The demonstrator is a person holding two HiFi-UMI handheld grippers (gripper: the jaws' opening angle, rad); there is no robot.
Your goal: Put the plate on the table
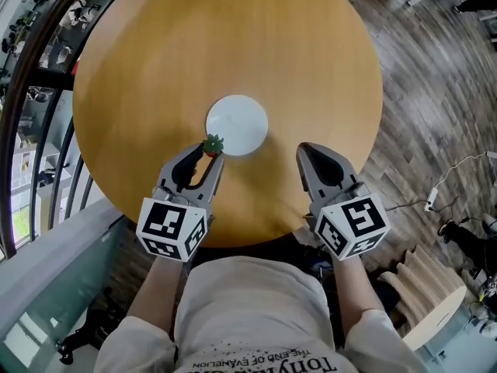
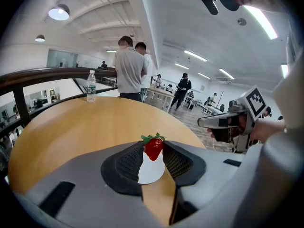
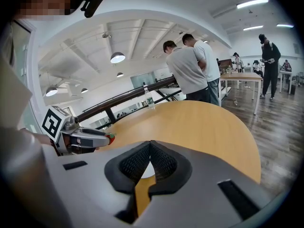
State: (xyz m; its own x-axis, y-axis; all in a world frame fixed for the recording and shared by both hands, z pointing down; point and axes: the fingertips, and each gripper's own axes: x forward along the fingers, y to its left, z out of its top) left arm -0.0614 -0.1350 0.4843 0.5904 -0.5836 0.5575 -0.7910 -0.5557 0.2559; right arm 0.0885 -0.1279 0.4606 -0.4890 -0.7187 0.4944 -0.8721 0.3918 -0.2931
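A white plate point(image 1: 237, 124) lies flat near the middle of the round wooden table point(image 1: 155, 68). My left gripper point(image 1: 208, 152) hovers at the plate's near-left rim, shut on a red strawberry point(image 1: 212, 144) with green leaves. In the left gripper view the strawberry point(image 2: 154, 147) sits between the pads, with the plate point(image 2: 152, 170) showing beneath it. My right gripper point(image 1: 304, 151) hangs to the right of the plate, its jaws shut with the tips touching and nothing between them point(image 3: 150, 144). A sliver of the plate point(image 3: 148, 171) shows below them.
A water bottle point(image 2: 91, 86) stands at the table's far edge. Two people point(image 2: 129, 68) stand beyond the table. A dark railing point(image 1: 31, 92) curves along the left side. Wooden flooring and a cable point(image 1: 446, 181) lie to the right.
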